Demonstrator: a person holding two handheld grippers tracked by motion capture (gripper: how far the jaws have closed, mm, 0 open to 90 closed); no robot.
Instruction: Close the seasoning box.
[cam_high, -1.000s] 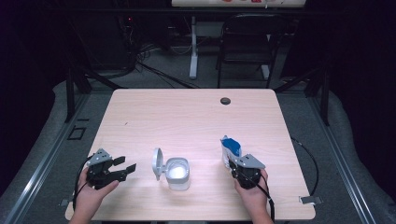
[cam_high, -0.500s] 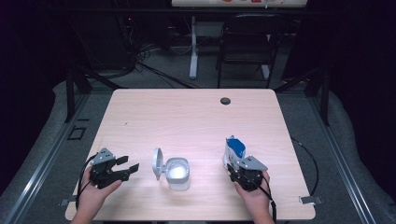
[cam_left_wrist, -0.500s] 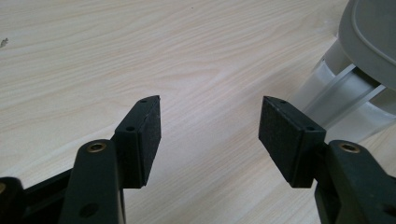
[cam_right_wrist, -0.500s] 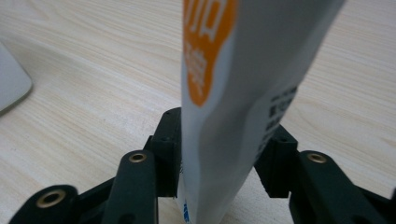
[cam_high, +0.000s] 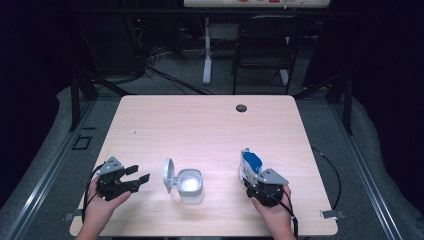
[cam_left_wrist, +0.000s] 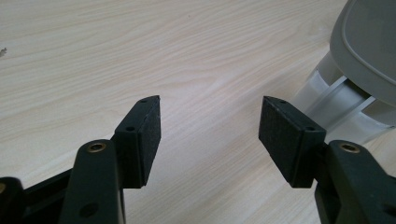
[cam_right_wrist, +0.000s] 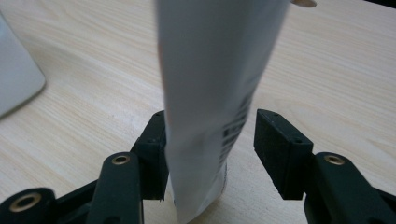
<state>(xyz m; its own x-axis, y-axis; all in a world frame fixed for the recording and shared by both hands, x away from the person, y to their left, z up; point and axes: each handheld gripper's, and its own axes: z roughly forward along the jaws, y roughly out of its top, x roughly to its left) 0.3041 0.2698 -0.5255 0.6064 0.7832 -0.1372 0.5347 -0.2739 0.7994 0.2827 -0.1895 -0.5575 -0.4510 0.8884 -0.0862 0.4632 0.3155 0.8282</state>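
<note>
From above, my left claw rests on the desk near its front left, jaws spread with nothing between them, pointing toward the tub, whose lid stands flipped up on its left side. My right claw sits at the front right, with a white and blue pouch standing upright at its tip.

In the left gripper view, my left claw gapes over bare wood, the tub and grey lid just beyond its right jaw.

In the right gripper view, my right claw has just been opening: the pouch stands between the jaws, against the left pad and clear of the right one.
</note>
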